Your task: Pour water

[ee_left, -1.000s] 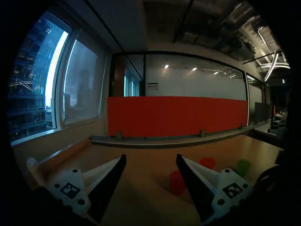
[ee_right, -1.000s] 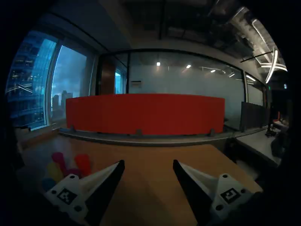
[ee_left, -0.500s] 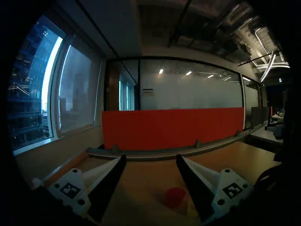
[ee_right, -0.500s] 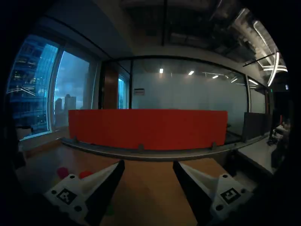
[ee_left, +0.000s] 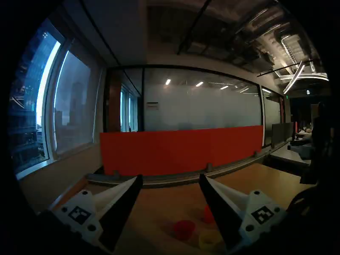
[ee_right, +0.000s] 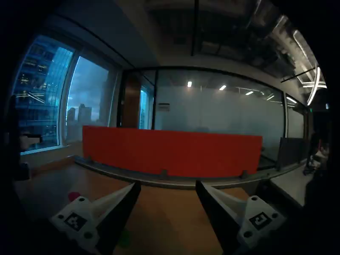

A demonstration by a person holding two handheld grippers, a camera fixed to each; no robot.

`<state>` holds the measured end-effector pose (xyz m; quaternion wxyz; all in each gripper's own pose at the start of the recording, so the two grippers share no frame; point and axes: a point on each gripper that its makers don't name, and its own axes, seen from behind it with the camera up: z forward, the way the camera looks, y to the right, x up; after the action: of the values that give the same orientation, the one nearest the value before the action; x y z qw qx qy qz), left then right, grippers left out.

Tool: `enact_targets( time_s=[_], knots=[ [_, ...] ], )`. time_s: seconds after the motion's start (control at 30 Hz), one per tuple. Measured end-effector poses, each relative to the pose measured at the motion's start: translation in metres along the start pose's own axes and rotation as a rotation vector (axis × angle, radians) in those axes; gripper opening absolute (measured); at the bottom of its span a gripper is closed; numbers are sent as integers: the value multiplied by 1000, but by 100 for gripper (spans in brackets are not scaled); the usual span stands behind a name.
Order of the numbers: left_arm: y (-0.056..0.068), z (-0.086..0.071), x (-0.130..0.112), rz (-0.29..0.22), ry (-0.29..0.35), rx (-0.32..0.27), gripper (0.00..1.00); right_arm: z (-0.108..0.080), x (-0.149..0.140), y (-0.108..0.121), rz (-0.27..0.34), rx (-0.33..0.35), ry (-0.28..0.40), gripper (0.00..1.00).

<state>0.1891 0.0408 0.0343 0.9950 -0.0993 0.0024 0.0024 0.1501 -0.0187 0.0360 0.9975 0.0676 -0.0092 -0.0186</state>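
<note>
In the left gripper view my left gripper (ee_left: 170, 180) stands open above a wooden desk (ee_left: 161, 204), with nothing between its fingers. Low between them sit a red cup (ee_left: 184, 229), a yellow cup (ee_left: 208, 240) and a second red cup (ee_left: 207, 213) partly behind the right finger. In the right gripper view my right gripper (ee_right: 168, 187) is open and holds nothing. A pink cup (ee_right: 74, 196) shows left of its left finger, and a green cup (ee_right: 124, 239) peeks out low beside that finger.
An orange divider panel (ee_left: 182, 148) runs along the far edge of the desk, with a glass wall behind it. Large windows (ee_right: 38, 106) line the left side. Another desk (ee_right: 293, 180) stands to the right.
Both views have tilted upward, so the desk and cups sit lower in the frames. The left gripper view has swung right, bringing a yellow cup and a second red one into sight. Both grippers stay open.
</note>
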Motion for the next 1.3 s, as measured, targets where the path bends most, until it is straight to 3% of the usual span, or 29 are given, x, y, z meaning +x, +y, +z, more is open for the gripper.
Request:
enact_targets(
  time_s=[0.3,0.7,0.9,1.3],
  knots=[
    [25,0,3,-45,-6,-126,99,-2,6,-27,25,162,6,99],
    [62,-9,2,-53,-19,-300,99,-17,13,-79,10,420,13,99],
    [79,-16,2,-46,-20,-378,99,-21,12,-89,-20,473,2,99],
    [105,-24,-30,-5,-90,-495,99,-22,-13,-97,-67,546,-98,99]
  ],
)
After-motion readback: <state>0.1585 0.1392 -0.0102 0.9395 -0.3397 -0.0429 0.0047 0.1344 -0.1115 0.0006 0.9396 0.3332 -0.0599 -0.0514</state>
